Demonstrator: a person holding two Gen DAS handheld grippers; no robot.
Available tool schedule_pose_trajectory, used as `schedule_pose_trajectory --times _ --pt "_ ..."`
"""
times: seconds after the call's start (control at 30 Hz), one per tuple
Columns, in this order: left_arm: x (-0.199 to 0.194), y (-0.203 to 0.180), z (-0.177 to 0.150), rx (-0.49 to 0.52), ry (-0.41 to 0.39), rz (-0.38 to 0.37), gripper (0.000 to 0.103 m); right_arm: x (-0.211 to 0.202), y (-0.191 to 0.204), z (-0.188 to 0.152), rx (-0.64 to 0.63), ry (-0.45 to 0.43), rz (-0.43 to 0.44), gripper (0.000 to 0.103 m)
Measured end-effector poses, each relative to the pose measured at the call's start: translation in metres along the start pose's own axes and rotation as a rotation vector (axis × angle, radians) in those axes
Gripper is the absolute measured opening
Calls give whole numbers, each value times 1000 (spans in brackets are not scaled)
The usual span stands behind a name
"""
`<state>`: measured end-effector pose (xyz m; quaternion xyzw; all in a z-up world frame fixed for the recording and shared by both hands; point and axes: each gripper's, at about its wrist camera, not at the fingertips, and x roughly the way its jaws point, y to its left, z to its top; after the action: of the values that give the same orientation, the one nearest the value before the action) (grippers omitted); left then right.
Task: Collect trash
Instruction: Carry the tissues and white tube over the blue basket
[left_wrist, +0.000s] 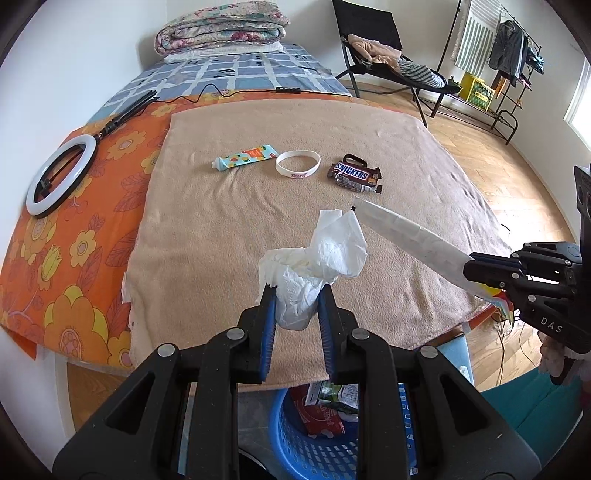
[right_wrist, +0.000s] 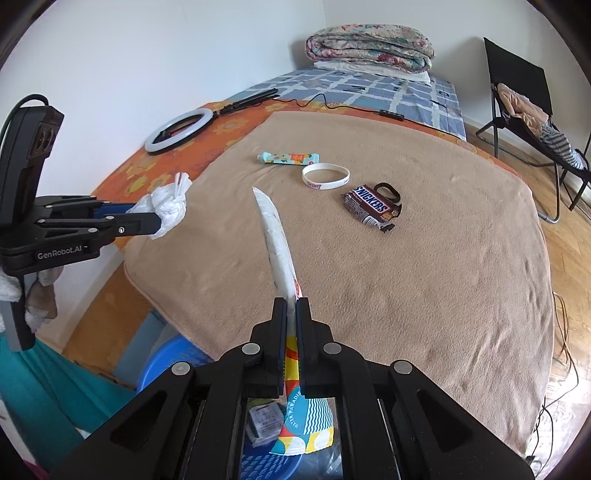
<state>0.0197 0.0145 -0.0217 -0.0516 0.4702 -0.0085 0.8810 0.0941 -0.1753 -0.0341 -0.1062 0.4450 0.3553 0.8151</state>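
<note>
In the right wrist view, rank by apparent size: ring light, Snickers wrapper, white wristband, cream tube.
1. Ring light, largest though farthest.
2. Snickers wrapper.
3. and 4. White wristband and cream tube look about alike, the tube slightly longer and farther; I would not rank them.

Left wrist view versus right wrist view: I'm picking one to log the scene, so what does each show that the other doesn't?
Only the left wrist view shows the clothes rack and a red packet in the blue basket. Only the right wrist view shows the printed end of the wrapper held by the right gripper. Both show the tissue in the left gripper, the Snickers wrapper, wristband and tube.
</note>
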Motion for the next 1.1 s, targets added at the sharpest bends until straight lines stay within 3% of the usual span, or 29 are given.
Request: schedule_pose_trajectory --times 0.57,1.1 --pt "2 -16 -72 -27 85 -59 21 -40 33 -58 -39 45 71 4" --pt "33 -17 -128 -77 212 -77 21 -11 57 -120 -42 194 93 4"
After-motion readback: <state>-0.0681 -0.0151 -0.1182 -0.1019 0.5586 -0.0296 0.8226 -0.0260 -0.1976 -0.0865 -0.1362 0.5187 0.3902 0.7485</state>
